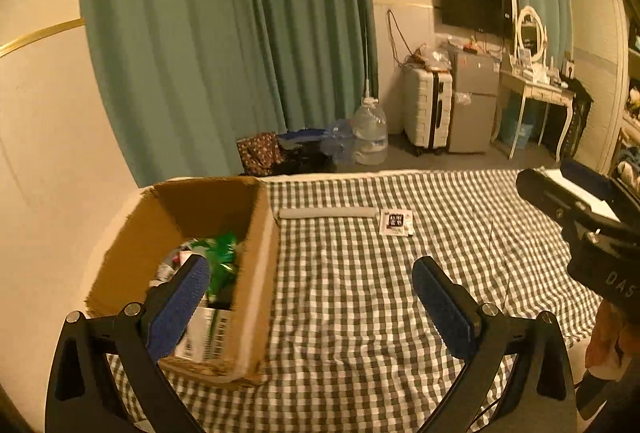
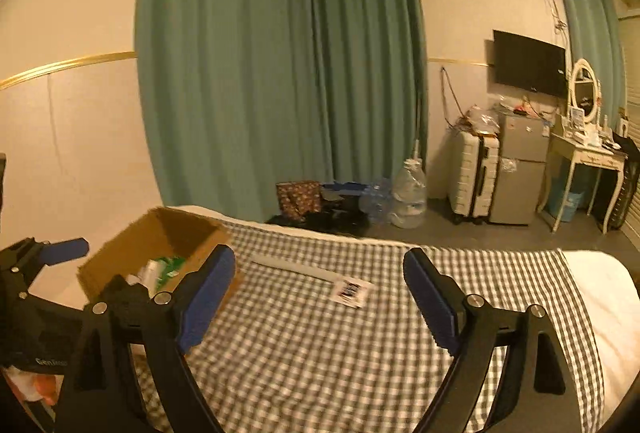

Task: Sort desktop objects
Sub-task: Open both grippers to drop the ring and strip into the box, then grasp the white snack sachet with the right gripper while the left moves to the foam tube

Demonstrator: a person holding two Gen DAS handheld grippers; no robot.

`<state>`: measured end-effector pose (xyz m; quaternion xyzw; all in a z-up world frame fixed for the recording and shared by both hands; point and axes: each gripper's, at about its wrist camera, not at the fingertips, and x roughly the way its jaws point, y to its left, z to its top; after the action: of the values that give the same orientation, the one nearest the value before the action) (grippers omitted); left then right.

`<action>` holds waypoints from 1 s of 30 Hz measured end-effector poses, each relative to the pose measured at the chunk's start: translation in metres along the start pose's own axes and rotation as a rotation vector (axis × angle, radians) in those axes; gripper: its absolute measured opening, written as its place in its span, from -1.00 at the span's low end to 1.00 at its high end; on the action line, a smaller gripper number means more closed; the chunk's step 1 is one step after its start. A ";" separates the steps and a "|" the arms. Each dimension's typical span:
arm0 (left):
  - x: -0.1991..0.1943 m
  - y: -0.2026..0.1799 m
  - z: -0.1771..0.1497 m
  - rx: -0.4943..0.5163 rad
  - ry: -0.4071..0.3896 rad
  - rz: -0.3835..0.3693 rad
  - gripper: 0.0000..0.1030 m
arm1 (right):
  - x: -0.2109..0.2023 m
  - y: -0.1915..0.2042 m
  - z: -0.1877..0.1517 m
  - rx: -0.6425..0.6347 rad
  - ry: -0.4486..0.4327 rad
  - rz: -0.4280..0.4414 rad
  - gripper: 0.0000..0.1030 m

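Two tools hover above a bed covered with a green-and-white checked cloth, and both stand released, jaws spread wide with nothing between the blue pads. Nearest in the left wrist view, the left tool hangs with its left pad over the near corner of an open cardboard box and its right pad over bare cloth. That box sits at the left side of the bed, flaps up, and holds a jumble of things: a crinkled green wrapper, a white carton with dark print leaning against the near wall, and some pale items that are too blurred to name. The right tool appears from its own camera with its left pad overlapping the box's right edge; in the left wrist view its black body enters from the right edge, beside a hand. Beyond both tools, well apart from their pads, a long pale grey strip lies flat on the cloth, its long axis running crosswise to the left tool, one end near the box's far right corner. Touching or just beside its other end lies a small white packet with a black label. Farther off, on the floor past the bed, stand a clear water jug, a white suitcase and a small grey fridge, backed by green curtains.
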<state>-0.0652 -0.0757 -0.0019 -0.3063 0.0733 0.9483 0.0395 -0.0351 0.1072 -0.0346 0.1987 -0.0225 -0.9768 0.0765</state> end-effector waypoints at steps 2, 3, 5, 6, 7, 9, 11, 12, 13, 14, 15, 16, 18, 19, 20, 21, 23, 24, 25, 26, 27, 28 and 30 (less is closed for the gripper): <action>0.018 -0.010 -0.002 0.013 0.029 0.011 1.00 | 0.012 -0.014 -0.011 0.028 0.027 -0.006 0.69; 0.024 -0.012 -0.004 0.014 0.036 0.013 1.00 | 0.021 -0.020 -0.017 0.045 0.039 -0.004 0.69; 0.046 -0.018 -0.008 0.011 0.061 0.015 1.00 | 0.036 -0.032 -0.029 0.071 0.057 -0.008 0.69; 0.058 -0.020 -0.010 0.007 0.079 0.014 1.00 | 0.049 -0.039 -0.037 0.089 0.077 -0.010 0.69; 0.073 -0.022 -0.013 -0.001 0.103 0.016 1.00 | 0.059 -0.042 -0.041 0.100 0.091 -0.011 0.69; 0.102 -0.026 -0.016 -0.022 0.143 0.024 1.00 | 0.082 -0.052 -0.054 0.117 0.136 -0.023 0.69; 0.124 -0.025 -0.019 -0.043 0.165 0.016 1.00 | 0.103 -0.060 -0.063 0.118 0.179 -0.034 0.69; 0.138 -0.024 -0.019 -0.056 0.174 0.003 1.00 | 0.114 -0.063 -0.067 0.115 0.199 -0.035 0.69; 0.154 -0.024 -0.018 -0.074 0.181 -0.004 1.00 | 0.125 -0.066 -0.069 0.111 0.215 -0.039 0.69; 0.167 -0.023 -0.016 -0.088 0.183 -0.010 1.00 | 0.134 -0.068 -0.071 0.106 0.224 -0.042 0.68; 0.181 -0.023 -0.014 -0.104 0.184 -0.017 1.00 | 0.145 -0.069 -0.072 0.102 0.228 -0.045 0.69; 0.200 -0.022 -0.010 -0.126 0.185 -0.029 1.00 | 0.155 -0.071 -0.072 0.101 0.231 -0.045 0.68; 0.224 -0.022 -0.007 -0.160 0.184 -0.044 1.00 | 0.173 -0.075 -0.073 0.119 0.244 -0.038 0.68; 0.238 -0.021 -0.008 -0.184 0.180 -0.053 1.00 | 0.182 -0.077 -0.074 0.133 0.252 -0.032 0.68; 0.248 -0.019 -0.010 -0.202 0.182 -0.053 1.00 | 0.189 -0.078 -0.076 0.147 0.257 -0.031 0.68; 0.260 -0.017 -0.015 -0.219 0.193 -0.048 1.00 | 0.198 -0.080 -0.077 0.159 0.266 -0.028 0.68; 0.272 -0.013 -0.023 -0.224 0.212 -0.051 1.00 | 0.214 -0.083 -0.081 0.171 0.288 -0.025 0.68; 0.277 -0.012 -0.026 -0.212 0.223 -0.050 1.00 | 0.222 -0.084 -0.082 0.176 0.293 -0.025 0.68; 0.281 -0.012 -0.029 -0.189 0.230 -0.036 1.00 | 0.230 -0.086 -0.082 0.184 0.295 -0.020 0.68; 0.282 -0.012 -0.031 -0.167 0.229 -0.022 1.00 | 0.240 -0.088 -0.083 0.195 0.308 -0.017 0.68; 0.282 -0.014 -0.035 -0.131 0.225 -0.013 1.00 | 0.248 -0.087 -0.084 0.202 0.322 -0.016 0.68; 0.281 -0.017 -0.037 -0.108 0.222 -0.014 1.00 | 0.257 -0.086 -0.086 0.206 0.333 -0.014 0.68; 0.280 -0.020 -0.042 -0.058 0.211 -0.007 1.00 | 0.272 -0.082 -0.088 0.195 0.345 -0.011 0.68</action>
<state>-0.2655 -0.0543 -0.2018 -0.4058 0.0484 0.9123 0.0259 -0.2598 0.1436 -0.2264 0.3699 -0.1026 -0.9218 0.0544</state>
